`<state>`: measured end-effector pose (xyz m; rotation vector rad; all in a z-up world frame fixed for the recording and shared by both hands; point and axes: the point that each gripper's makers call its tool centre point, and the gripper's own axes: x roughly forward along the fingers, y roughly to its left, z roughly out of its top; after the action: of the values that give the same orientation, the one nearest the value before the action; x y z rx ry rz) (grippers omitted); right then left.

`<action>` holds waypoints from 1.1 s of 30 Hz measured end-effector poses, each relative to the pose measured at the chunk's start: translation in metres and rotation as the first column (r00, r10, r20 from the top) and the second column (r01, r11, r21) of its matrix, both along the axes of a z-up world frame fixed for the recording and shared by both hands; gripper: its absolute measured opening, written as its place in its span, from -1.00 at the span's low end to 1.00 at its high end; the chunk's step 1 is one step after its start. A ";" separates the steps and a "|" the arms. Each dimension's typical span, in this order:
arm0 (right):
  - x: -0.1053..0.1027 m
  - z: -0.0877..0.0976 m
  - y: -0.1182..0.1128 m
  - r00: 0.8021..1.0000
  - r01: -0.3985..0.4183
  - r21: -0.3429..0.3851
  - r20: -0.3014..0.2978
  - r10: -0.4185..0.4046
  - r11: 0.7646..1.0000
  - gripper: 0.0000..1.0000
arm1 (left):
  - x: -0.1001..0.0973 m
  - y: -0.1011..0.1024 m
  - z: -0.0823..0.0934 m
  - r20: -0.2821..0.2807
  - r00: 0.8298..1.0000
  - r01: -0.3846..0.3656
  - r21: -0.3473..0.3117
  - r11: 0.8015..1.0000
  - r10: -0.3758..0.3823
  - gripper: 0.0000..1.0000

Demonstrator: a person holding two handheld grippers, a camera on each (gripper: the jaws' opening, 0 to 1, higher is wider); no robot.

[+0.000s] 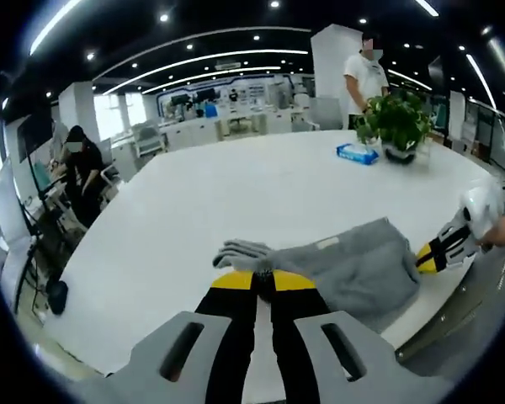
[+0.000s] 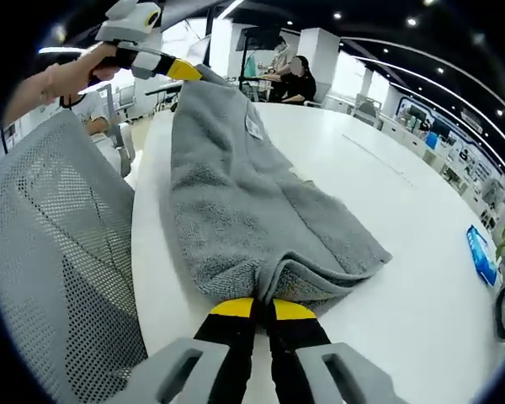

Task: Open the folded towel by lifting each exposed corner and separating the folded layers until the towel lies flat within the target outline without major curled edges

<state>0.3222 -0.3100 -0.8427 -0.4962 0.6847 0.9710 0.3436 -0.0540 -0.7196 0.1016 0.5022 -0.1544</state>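
A grey towel (image 1: 353, 268) lies folded in a long strip on the white table (image 1: 236, 189), close to its near edge. In the left gripper view my left gripper (image 1: 263, 280) is shut on one end of the strip. My right gripper (image 1: 422, 259) comes in from the right, shut on the other end. In the right gripper view the towel (image 2: 252, 194) stretches away from my right gripper (image 2: 263, 309), which pinches the near edge. At the far end my left gripper (image 2: 189, 71), held by a hand, is shut on the lifted corner.
A potted plant (image 1: 400, 126) and a blue tissue pack (image 1: 358, 153) stand at the table's far side. A grey mesh chair (image 2: 59, 252) is beside the table edge. One person stands behind the plant (image 1: 364, 80), and another sits at a desk (image 1: 80, 164).
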 end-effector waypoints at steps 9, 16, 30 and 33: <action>0.000 0.000 0.000 1.000 0.006 0.010 -0.016 -0.006 1.000 -0.96 | -0.014 0.018 -0.028 -0.077 0.996 -0.054 -0.044 0.998 0.050 -0.92; 0.000 0.000 0.000 1.000 0.003 0.010 -0.015 -0.003 1.000 -0.96 | -0.025 0.029 -0.059 -0.166 0.984 -0.078 -0.034 0.996 0.071 -0.91; 0.000 -0.001 0.000 0.999 0.030 0.044 -0.043 -0.028 0.999 -0.95 | -0.041 0.031 -0.117 -0.328 0.940 -0.100 -0.013 0.995 0.090 -0.91; 0.000 -0.001 0.000 0.998 0.039 0.053 -0.051 -0.036 0.998 -0.95 | -0.041 0.031 -0.116 -0.324 0.942 -0.094 -0.012 0.996 0.085 -0.90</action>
<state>0.3218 -0.3104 -0.8433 -0.4114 0.7086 0.9670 0.3026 -0.0233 -0.8358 0.0264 0.8313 -0.0886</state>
